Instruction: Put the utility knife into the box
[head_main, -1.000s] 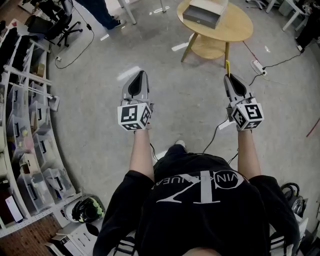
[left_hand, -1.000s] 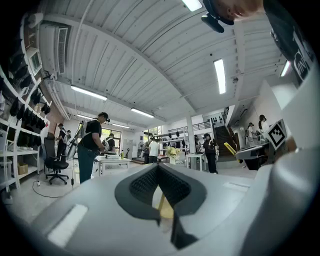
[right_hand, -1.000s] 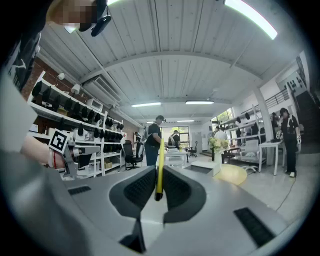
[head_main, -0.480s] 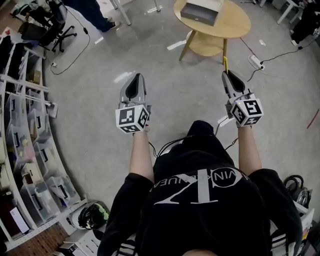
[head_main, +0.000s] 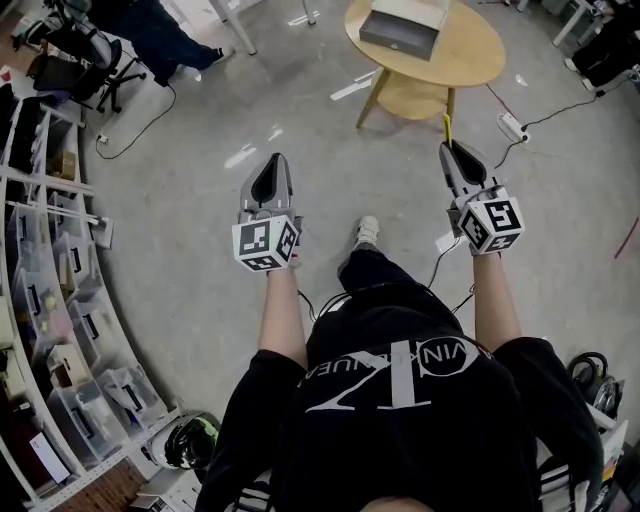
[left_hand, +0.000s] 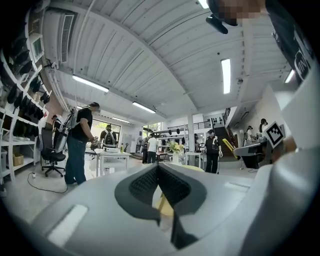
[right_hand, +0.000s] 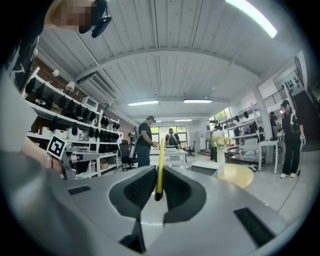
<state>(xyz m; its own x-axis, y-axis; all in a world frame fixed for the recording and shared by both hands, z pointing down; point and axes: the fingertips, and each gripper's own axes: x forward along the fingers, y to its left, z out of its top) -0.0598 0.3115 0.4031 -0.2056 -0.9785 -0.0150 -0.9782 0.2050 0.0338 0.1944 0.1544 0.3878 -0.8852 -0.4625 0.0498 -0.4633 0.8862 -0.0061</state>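
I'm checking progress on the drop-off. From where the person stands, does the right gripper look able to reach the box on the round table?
Probably not yet. The right gripper, shut on the utility knife, hangs over the floor, short of the table where the box sits. Nothing seems to block the way.

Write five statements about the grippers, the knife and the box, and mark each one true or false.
1. The right gripper is shut on the yellow knife. True.
2. The left gripper is shut with nothing between its jaws. True.
3. The box stands on the round wooden table. True.
4. The knife lies inside the box. False: it is in the right gripper, over the floor, short of the table.
5. The left gripper is nearer the table than the right one. False: the right gripper is nearer.
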